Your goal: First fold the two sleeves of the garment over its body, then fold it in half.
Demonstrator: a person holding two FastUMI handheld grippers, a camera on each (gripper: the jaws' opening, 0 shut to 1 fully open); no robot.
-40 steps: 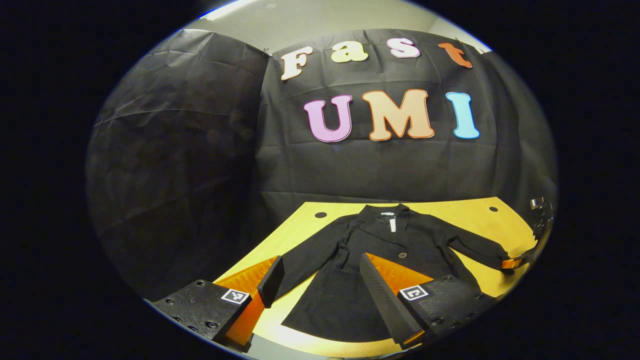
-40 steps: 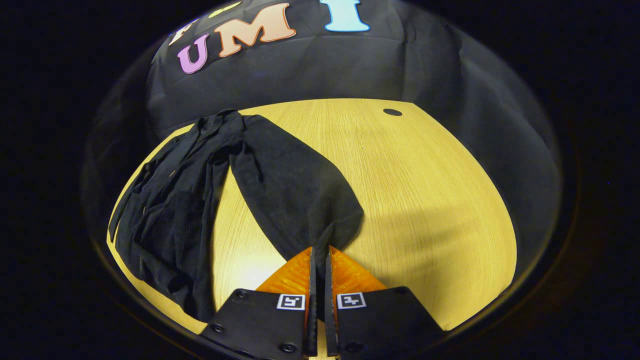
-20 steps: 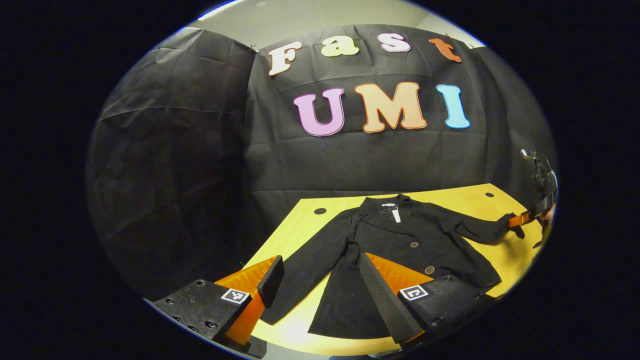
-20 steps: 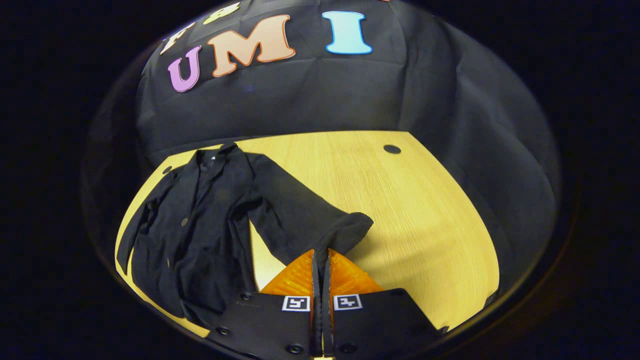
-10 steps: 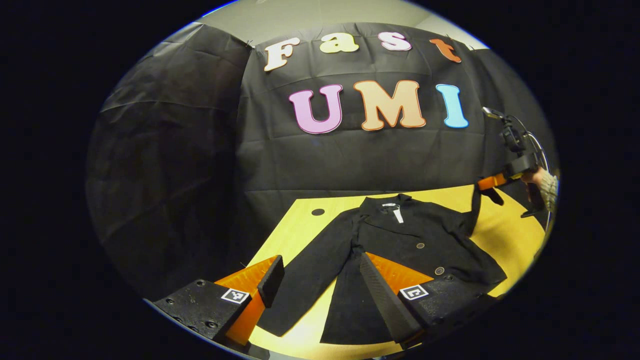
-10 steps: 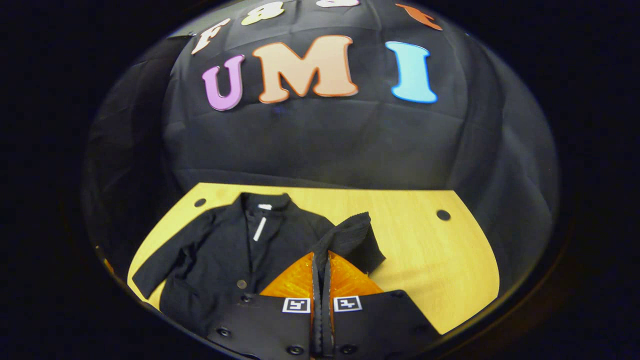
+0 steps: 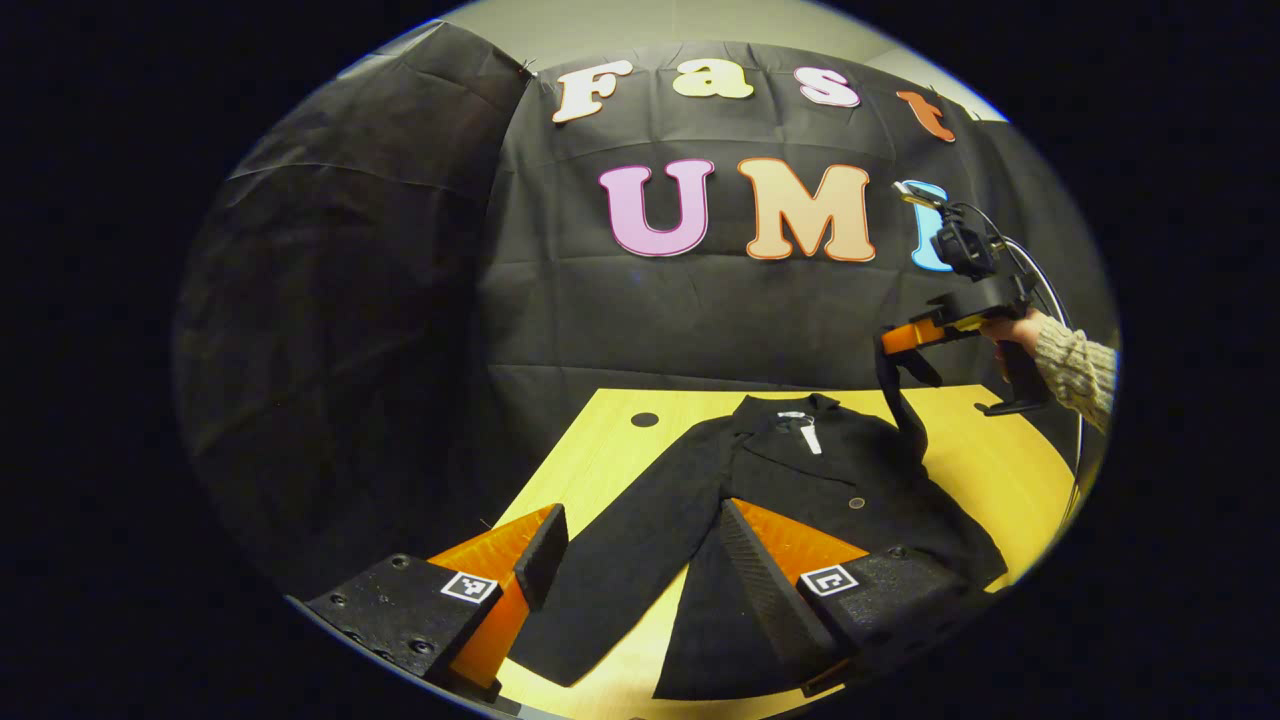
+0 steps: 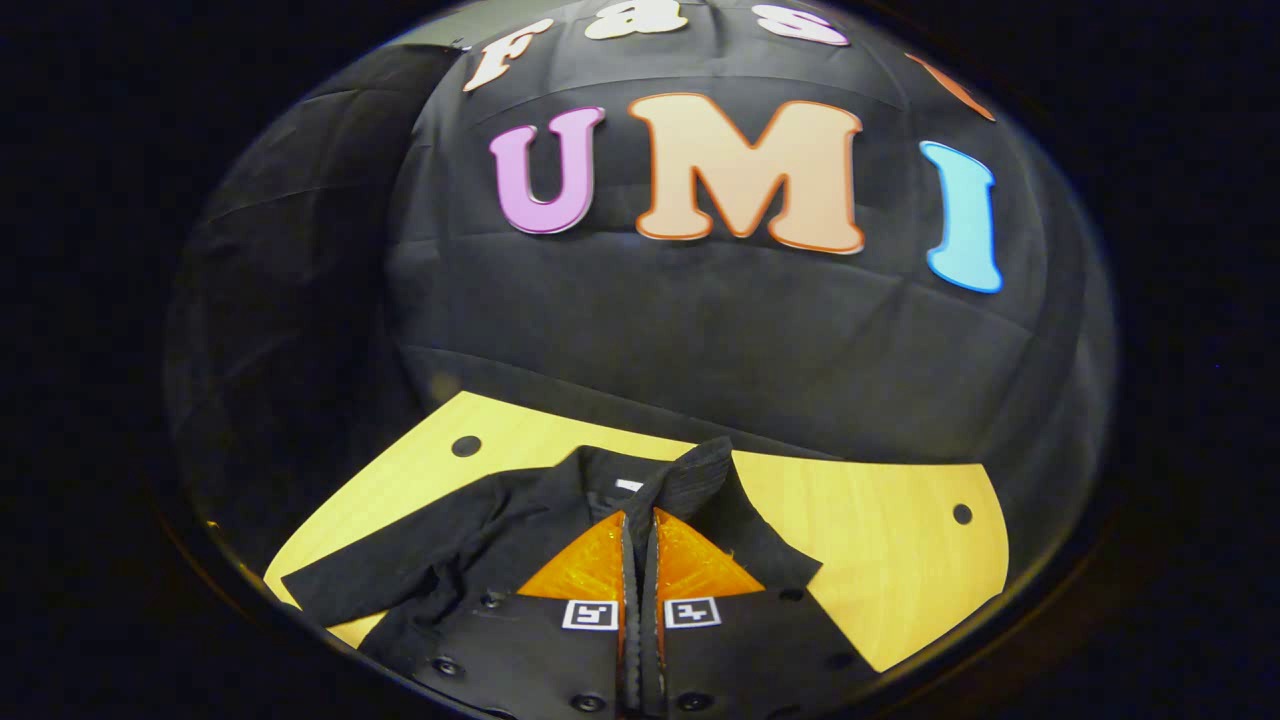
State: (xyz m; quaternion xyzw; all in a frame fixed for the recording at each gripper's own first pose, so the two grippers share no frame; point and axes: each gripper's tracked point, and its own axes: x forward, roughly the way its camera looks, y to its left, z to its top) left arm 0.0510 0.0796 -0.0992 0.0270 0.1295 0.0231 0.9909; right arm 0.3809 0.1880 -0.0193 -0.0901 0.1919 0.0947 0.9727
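Note:
A black jacket (image 7: 800, 490) lies face up on the yellow table (image 7: 600, 440), collar toward the back wall. In the left gripper view the right gripper (image 7: 888, 345), held by a hand (image 7: 1010, 328), hangs high above the jacket's right shoulder with the right sleeve (image 7: 905, 410) dangling from it. In its own view the right gripper (image 8: 640, 525) is shut on that sleeve's cuff (image 8: 695, 475), above the jacket's collar area (image 8: 520, 530). My left gripper (image 7: 640, 565) stands open over the near edge, with the flat left sleeve (image 7: 620, 560) showing between its fingers.
The table has round cable holes at its back corners (image 7: 645, 419) (image 8: 962, 514). The black cloth wall rises right behind it. Bare wood (image 8: 880, 550) lies to the right of the jacket. A knit sleeve (image 7: 1075, 365) covers the arm holding the right gripper.
The right gripper has lifted the right sleeve off the table and carried it up and inward over the jacket's shoulder. The left gripper stays open and has barely shifted.

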